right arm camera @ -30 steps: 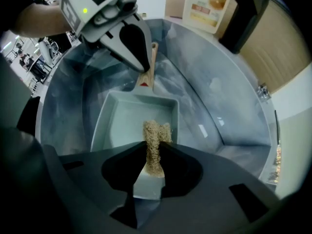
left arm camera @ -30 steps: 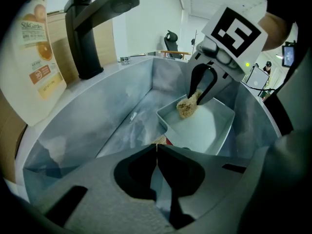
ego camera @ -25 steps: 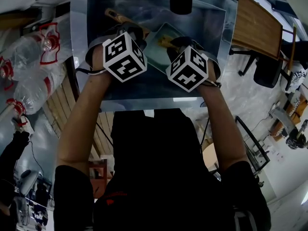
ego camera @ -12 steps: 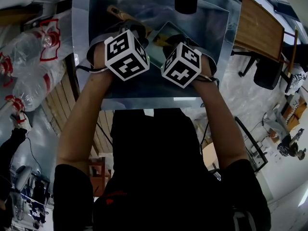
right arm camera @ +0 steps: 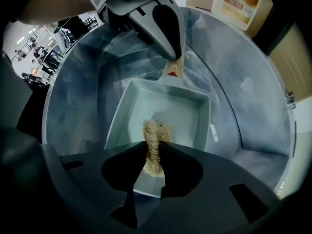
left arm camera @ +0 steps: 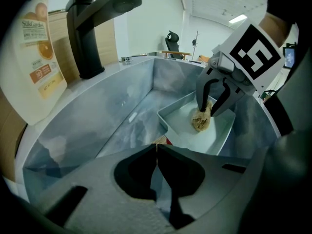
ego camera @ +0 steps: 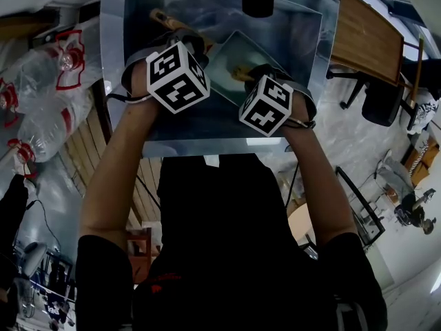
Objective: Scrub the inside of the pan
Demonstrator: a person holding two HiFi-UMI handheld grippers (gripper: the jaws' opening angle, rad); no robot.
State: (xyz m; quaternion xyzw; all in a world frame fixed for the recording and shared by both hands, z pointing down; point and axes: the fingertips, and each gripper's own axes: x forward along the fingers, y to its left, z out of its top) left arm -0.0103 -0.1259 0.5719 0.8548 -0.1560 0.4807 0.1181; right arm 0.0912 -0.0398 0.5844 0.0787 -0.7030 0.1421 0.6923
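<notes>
Bent over a steel sink (ego camera: pixel 138 19), with both grippers down inside it. Holding a square, pale pan (right arm camera: pixel 163 108) by its wooden handle (right arm camera: pixel 173 68) with the left gripper (left arm camera: pixel 156 148). Fingers clenched on that handle, with only a sliver of wood showing past them in the left gripper view. Set inside the sink at a slant to its walls, handle pointing toward the far left corner in the head view.

Pinching a tan, fibrous scrubber (right arm camera: pixel 155 130) in the right gripper (right arm camera: pixel 154 152). Fingers closed tight on its middle, with a tuft sticking out beyond the tips. Pressed down against the pan's floor, toward the side away from the handle.

Facing each other across the pan: left gripper at the handle end, right gripper at the opposite end.

Over the far side of the sink, a black faucet (left arm camera: pixel 97 18). Just beside it, a soap bottle (left arm camera: pixel 38 48) with an orange label. Left of the sink in the head view, large clear water bottles (ego camera: pixel 45 126) with red trim.
</notes>
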